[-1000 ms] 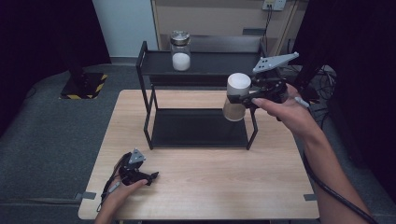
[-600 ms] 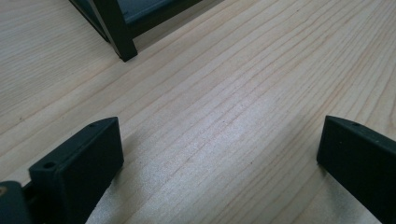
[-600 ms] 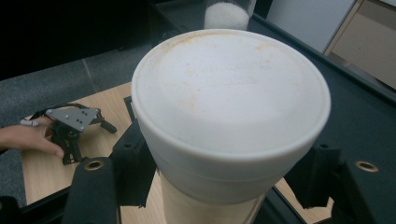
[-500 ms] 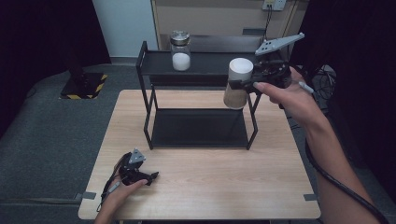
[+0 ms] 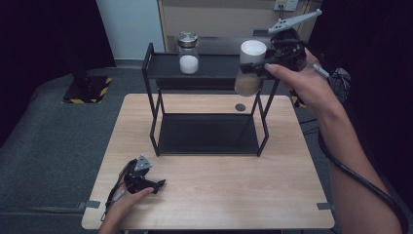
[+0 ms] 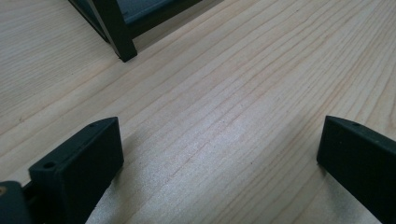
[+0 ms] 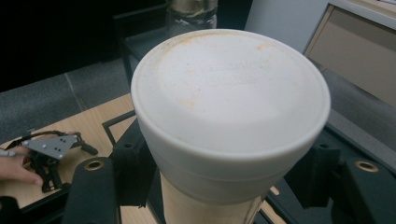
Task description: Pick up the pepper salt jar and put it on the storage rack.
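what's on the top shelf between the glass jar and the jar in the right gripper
Nothing: in the high view the shelf is bare between the glass jar and the white-lidded jar.

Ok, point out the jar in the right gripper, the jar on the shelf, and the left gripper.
held jar point(image 5: 253, 52), high view, its white lid
shelf jar point(image 5: 188, 58), high view, its glass body
left gripper point(image 5: 155, 185), high view, between its jaw tips

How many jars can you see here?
2. One jar with a white lid is held up in the right hand-held gripper beside the rack's top shelf; a glass jar of white powder stands on that shelf.
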`<action>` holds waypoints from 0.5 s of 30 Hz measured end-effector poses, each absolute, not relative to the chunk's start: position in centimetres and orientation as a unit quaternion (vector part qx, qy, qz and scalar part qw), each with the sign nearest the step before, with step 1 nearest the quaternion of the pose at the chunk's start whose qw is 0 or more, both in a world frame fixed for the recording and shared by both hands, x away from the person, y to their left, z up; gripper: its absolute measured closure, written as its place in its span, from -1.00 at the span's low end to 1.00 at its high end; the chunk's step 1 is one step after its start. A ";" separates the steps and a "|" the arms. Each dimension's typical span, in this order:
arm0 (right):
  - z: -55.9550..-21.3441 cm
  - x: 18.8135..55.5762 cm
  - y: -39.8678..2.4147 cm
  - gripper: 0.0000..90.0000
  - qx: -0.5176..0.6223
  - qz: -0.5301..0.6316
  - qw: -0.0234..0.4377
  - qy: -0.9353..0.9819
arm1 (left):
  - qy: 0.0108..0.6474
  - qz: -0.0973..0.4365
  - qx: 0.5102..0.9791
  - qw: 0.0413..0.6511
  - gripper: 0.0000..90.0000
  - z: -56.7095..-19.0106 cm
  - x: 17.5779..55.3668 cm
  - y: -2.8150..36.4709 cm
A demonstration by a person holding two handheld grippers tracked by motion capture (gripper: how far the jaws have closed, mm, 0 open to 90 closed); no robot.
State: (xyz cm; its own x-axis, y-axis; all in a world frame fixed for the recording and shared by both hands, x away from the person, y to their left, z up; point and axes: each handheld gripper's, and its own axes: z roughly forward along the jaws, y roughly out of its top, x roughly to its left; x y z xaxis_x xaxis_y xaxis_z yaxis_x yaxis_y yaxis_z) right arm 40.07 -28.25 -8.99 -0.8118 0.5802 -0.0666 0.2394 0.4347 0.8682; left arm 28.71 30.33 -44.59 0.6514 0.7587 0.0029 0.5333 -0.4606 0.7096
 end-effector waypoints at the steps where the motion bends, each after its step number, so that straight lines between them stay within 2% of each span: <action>1: -8.9 40.2 -28.3 -0.21 0.250 0.471 0.181 0.826 | 0.385 0.162 0.839 0.349 -1.00 -44.6 28.7 30.3; 15: -7.8 42.7 -27.1 -0.21 0.271 0.469 0.198 0.817 | 0.383 0.161 0.840 0.349 -1.00 -44.6 28.8 30.4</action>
State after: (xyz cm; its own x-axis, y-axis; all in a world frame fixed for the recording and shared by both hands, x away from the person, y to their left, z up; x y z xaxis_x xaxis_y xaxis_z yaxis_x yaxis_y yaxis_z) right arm 42.68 -27.09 -7.85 -0.7749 0.6282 -0.0703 0.2557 0.4132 0.8740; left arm 28.78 30.37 -44.59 0.6545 0.7561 0.0034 0.5314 -0.4632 0.7093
